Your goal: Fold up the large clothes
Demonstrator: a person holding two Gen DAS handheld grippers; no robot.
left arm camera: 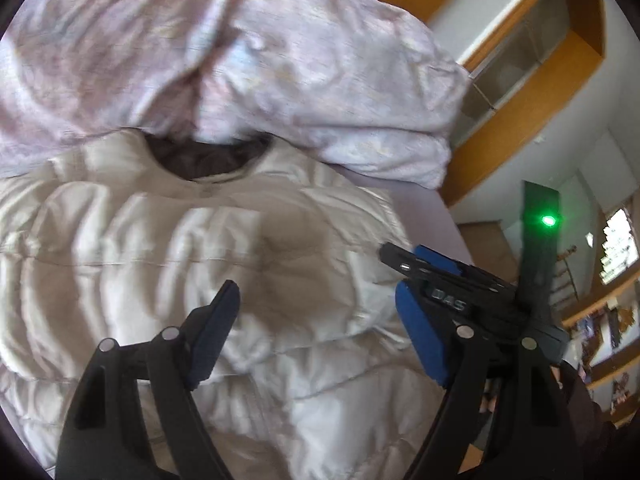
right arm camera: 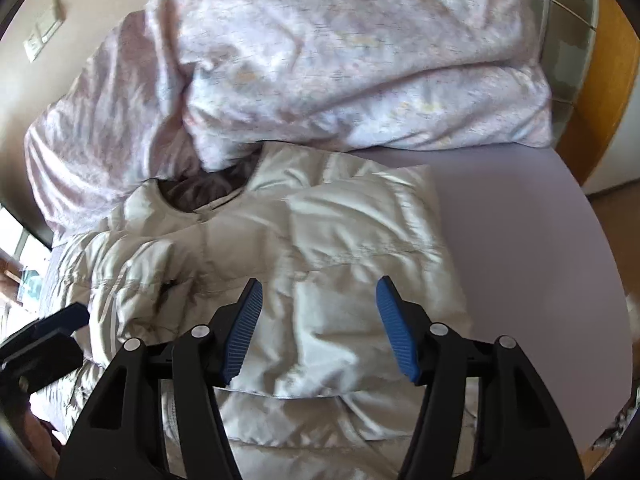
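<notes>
Jacket (right arm camera: 304,264), white and quilted, is laid on the bed (right arm camera: 540,232) below a heaped duvet (right arm camera: 320,60), its sides seemingly already turned in to a narrow block. Both the left claw (left arm camera: 316,328) and the right claw (right arm camera: 320,328) are held open above it, nothing gripped; a crosswise fold is judged still to be made.

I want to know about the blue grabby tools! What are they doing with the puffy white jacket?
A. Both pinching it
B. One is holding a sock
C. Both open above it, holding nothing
C: the right tool and left tool both gape open over the puffy white jacket, empty.
</notes>
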